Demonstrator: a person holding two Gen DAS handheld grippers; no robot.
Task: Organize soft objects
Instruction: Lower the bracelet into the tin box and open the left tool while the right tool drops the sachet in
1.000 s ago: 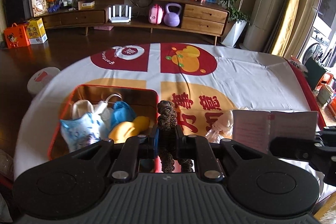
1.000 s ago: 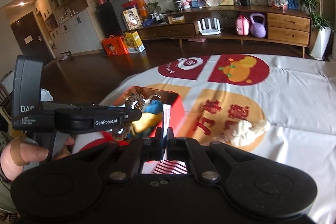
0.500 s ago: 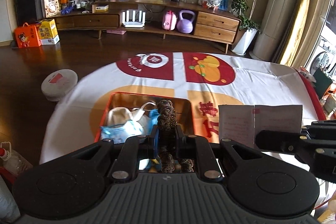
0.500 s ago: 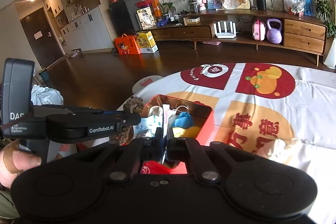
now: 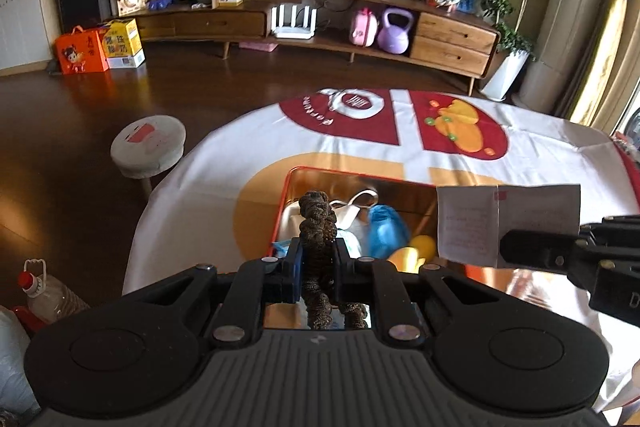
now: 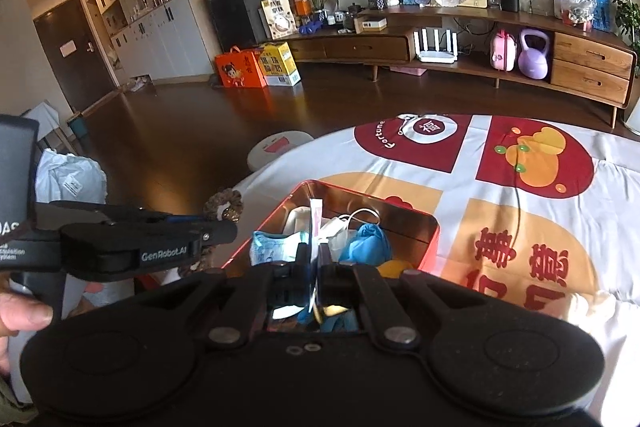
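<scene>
Both our grippers have swung toward the tin (image 5: 400,183): left gripper (image 5: 317,259) clamps a scrunchie (image 5: 316,215), right gripper (image 6: 314,255) pinches a packet (image 5: 508,223). Released early, either lands outside its rim.

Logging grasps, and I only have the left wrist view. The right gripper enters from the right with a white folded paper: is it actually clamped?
Observer: Yes; the right wrist view shows the right gripper shut on the thin white-and-pink paper packet, edge-on above the red metal tin.
Operator: Any soft item outside the tin?
Observer: A white crumpled lump lies on the printed tablecloth, right of the tin.
Operator: The person's hand?
Observer: One finger shows below the left gripper, which holds the brown ruffled scrunchie.
</scene>
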